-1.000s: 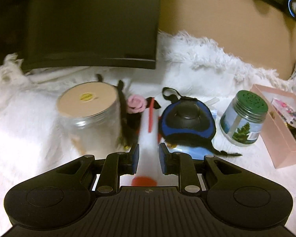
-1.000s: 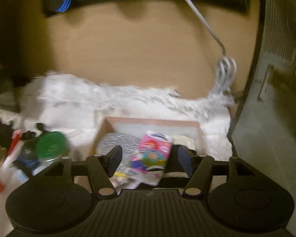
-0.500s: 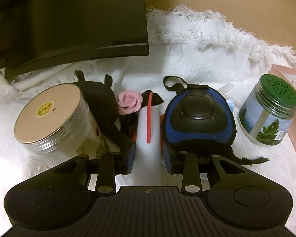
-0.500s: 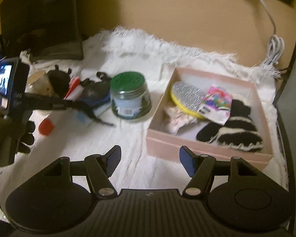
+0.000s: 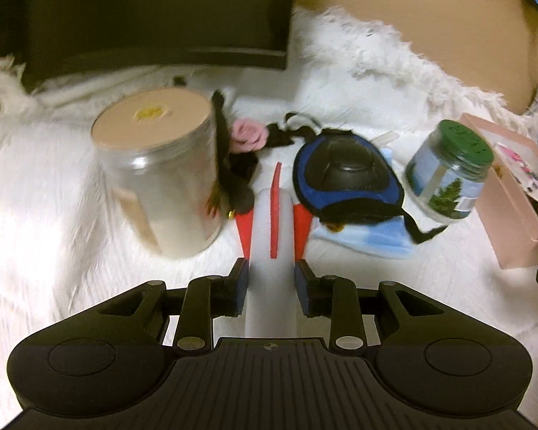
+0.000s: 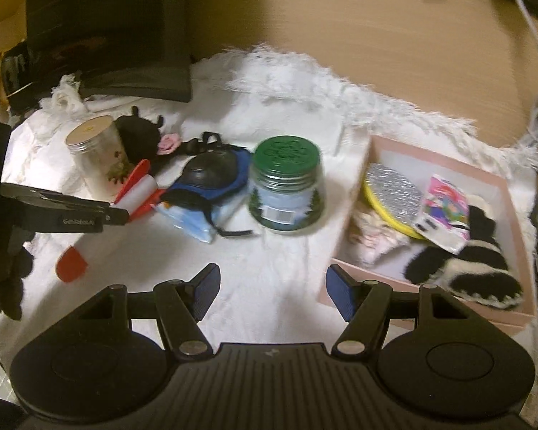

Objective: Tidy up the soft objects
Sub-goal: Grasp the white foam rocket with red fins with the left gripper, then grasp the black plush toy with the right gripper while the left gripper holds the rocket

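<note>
My left gripper (image 5: 270,281) is shut on a white and red foam rocket toy (image 5: 270,236) and holds it above the white fluffy cloth (image 5: 53,186). The rocket and the left gripper (image 6: 120,213) also show at the left of the right wrist view, the rocket (image 6: 138,188) with its red nose (image 6: 71,263) towards me. A blue and black pad with straps (image 5: 344,179) lies just right of the rocket. A black plush with a pink rose (image 5: 245,134) sits behind it. My right gripper (image 6: 272,288) is open and empty above the cloth, left of the pink box (image 6: 437,317).
A clear jar with a tan lid (image 5: 157,175) stands left of the rocket. A green-lidded jar (image 6: 287,182) stands between the pad and the pink box. The box holds a silver and yellow disc (image 6: 391,193), a colourful packet (image 6: 444,211) and black and white fuzzy socks (image 6: 466,268). A dark monitor (image 5: 143,10) stands behind.
My left gripper has pulled back and lifted with the rocket, away from the plush and pad. My right gripper has shifted a little left and lower over the cloth.
</note>
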`<state>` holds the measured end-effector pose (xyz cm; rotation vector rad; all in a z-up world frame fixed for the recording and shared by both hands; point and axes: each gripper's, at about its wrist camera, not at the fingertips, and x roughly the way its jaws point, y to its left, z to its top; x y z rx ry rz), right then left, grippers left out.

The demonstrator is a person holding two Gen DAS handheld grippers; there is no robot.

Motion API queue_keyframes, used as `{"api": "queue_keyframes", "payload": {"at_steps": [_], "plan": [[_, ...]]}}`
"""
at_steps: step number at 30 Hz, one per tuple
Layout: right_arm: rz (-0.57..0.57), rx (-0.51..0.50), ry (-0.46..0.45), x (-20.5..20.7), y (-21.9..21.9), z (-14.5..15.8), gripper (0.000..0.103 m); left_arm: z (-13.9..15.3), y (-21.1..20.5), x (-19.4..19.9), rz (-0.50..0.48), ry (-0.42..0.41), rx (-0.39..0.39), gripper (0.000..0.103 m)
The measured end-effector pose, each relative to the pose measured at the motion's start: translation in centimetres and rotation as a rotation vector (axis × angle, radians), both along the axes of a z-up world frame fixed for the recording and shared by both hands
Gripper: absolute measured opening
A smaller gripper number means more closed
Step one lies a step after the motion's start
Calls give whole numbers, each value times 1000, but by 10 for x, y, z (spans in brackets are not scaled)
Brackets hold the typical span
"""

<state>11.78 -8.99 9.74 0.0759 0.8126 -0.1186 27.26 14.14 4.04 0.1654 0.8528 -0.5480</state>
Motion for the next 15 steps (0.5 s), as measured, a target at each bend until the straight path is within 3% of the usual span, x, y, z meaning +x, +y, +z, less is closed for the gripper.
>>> {"api": "queue_keyframes", "payload": {"at_steps": [3, 7, 15], "plan": [[35, -15, 11, 12, 9, 0, 66, -9, -2, 9, 5, 49, 5, 33], [109, -4, -6, 34, 21, 10, 66, -7, 1, 6, -20, 44, -24, 32], [109, 396, 63, 150, 35, 32, 66, 12, 58, -14, -25, 48, -147, 32]]}}
